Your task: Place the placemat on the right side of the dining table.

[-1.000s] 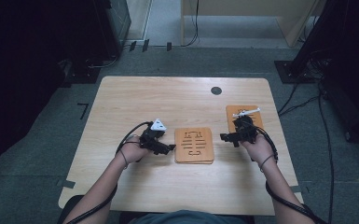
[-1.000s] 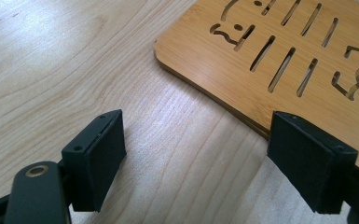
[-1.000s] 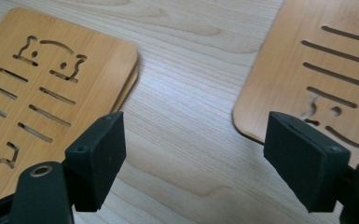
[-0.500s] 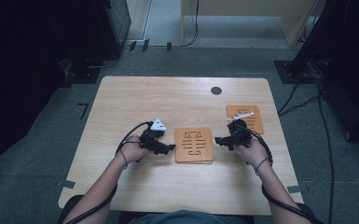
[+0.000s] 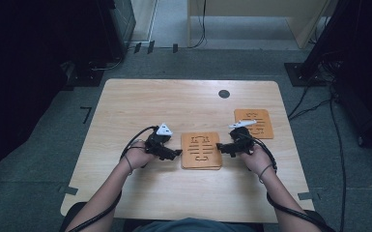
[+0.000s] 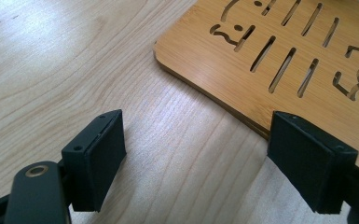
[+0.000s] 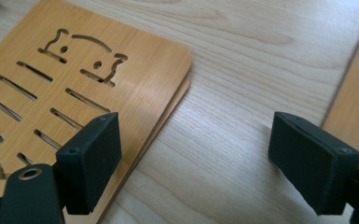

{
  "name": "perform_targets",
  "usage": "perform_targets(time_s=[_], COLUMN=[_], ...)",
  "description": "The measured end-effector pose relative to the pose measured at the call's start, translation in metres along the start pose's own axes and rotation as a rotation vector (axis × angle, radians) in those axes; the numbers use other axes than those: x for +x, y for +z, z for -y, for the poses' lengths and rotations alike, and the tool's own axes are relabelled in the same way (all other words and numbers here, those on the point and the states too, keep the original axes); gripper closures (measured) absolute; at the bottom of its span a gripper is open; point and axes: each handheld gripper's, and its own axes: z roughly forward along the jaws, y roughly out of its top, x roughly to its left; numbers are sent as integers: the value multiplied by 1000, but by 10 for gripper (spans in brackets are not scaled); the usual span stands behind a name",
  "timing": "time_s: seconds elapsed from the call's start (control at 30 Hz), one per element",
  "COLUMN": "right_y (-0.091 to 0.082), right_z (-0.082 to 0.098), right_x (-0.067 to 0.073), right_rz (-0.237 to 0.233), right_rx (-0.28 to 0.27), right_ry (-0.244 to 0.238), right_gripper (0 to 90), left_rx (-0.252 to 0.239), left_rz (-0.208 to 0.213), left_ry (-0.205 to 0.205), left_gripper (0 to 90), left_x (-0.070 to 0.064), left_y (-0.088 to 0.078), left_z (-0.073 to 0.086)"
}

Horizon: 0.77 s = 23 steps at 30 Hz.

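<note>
With both of my tongs spread and holding nothing, the slotted bamboo board point(image 5: 201, 150) lies flat on the counter point(image 5: 140, 101) between them — its left edge just off my left tongs point(image 5: 175, 154), its right corner under one jaw of my right tongs point(image 5: 219, 147), whose jaws have just been widening. A second board point(image 5: 261, 123) sits beyond the right tongs. To lift well, I judge each should straddle an edge squarely — then close evenly.

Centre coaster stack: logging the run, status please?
Left gripper and right gripper open, flanking coaster stack. Right jaws just widened, empty. Stack flat, untouched. Spare coaster behind right hand.
</note>
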Motion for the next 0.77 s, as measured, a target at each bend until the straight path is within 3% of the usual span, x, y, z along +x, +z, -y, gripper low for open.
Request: perform_targets(time_s=[0.07,0.1,0.3,0.37,0.77], right_y=[1,5,9,12,16], right_z=[1,5,7,10,6], right_x=[1,3,4,4,4], right_rz=[3,-6,-27,-41,-51], right_rx=[-8,-48,-88,-127,-117], right_ry=[-20,-56,-67,-87,-108], right_gripper=[135,88,79,33,2], left_rx=[0,1,-6,-20,-60], left_rz=[-1,-1,2,3,-5], left_ry=[2,3,6,3,31], left_gripper=[183,183,180,180,174], left_x=[0,0,0,0,1], left_y=[0,0,1,1,3], left_z=[0,0,1,1,6])
